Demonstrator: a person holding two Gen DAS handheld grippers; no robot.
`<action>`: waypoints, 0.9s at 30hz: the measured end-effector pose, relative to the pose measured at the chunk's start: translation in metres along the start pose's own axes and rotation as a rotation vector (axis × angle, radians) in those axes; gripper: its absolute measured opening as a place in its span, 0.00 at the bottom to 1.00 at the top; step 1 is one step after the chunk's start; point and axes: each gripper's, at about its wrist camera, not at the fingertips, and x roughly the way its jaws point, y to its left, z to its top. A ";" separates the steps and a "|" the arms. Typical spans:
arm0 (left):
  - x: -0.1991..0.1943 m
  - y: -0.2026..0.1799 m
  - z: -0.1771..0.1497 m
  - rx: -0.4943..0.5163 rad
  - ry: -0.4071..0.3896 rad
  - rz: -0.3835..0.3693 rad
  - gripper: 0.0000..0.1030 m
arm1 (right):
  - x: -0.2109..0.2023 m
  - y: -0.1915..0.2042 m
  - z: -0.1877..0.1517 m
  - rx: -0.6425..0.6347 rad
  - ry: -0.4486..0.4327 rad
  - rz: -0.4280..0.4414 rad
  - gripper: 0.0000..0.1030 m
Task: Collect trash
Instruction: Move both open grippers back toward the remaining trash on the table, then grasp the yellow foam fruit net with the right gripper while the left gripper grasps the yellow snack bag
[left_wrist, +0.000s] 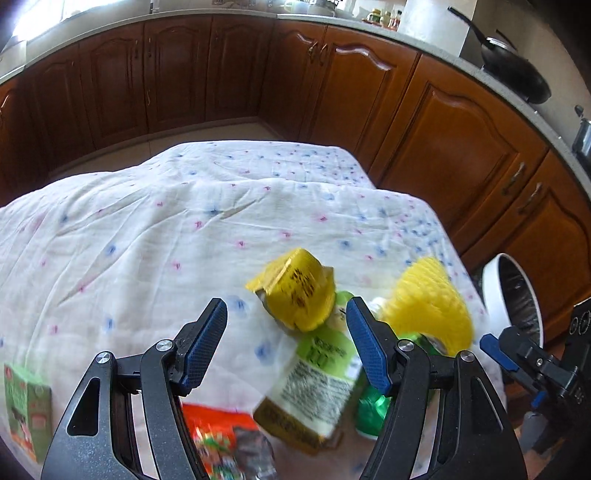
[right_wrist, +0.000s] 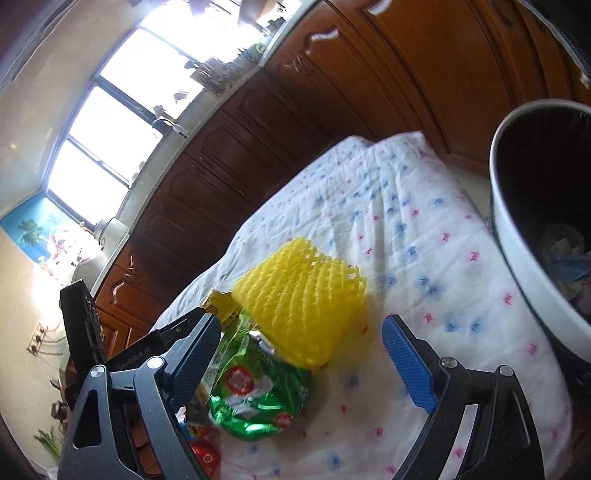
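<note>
Trash lies on a table under a white flowered cloth (left_wrist: 147, 229). My left gripper (left_wrist: 286, 347) is open above a green-and-white carton (left_wrist: 314, 384), with a yellow carton (left_wrist: 295, 288) just beyond it. A yellow foam net (left_wrist: 428, 306) and a crushed green wrapper (left_wrist: 373, 410) lie to the right. My right gripper (right_wrist: 301, 360) is open, low over the cloth (right_wrist: 406, 240), with the foam net (right_wrist: 303, 295) and green wrapper (right_wrist: 258, 395) between its fingers. The right gripper also shows in the left wrist view (left_wrist: 517, 358).
A white bin (right_wrist: 524, 240) with a dark liner and some trash inside stands past the table's right edge; it also shows in the left wrist view (left_wrist: 513, 291). A small green box (left_wrist: 26, 410) and an orange-red wrapper (left_wrist: 218, 432) lie near the front. Brown cabinets (left_wrist: 443, 129) surround the table.
</note>
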 end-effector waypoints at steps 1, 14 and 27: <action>0.004 0.000 0.002 0.008 0.004 0.002 0.66 | 0.004 -0.003 0.002 0.011 0.009 0.005 0.81; 0.023 -0.007 0.002 0.059 0.032 -0.015 0.04 | -0.014 0.009 0.000 -0.078 -0.074 -0.043 0.20; -0.042 -0.019 -0.006 0.051 -0.078 -0.153 0.04 | -0.093 0.015 -0.013 -0.208 -0.232 -0.142 0.19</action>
